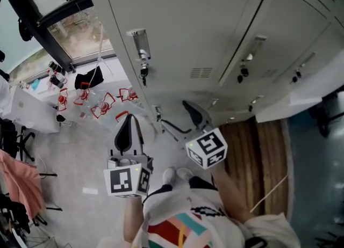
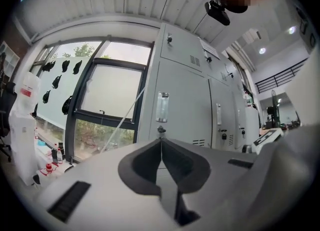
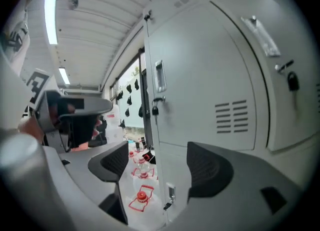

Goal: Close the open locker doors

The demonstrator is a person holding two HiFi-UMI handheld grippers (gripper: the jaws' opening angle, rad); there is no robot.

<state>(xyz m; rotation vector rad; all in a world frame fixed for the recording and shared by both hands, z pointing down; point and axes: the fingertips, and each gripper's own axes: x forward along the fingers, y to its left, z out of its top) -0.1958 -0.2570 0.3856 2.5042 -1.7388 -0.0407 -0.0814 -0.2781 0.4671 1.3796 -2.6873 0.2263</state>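
Pale floor [image 1: 80,153] carries water jugs [image 1: 102,106] (red-handled) beside the lockers [image 1: 188,27].

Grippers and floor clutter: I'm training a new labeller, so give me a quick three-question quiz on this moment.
1. True or false: the left gripper has its jaws spread wide apart.
2. Which colour are the caps on the water jugs standing on the floor by the window? A blue, B red, C green.
3. Fill in the blank: in its own view, the right gripper is ____, with nothing held between its jaws.

Key: 1 false, its jaws are together; 2 B; 3 open.
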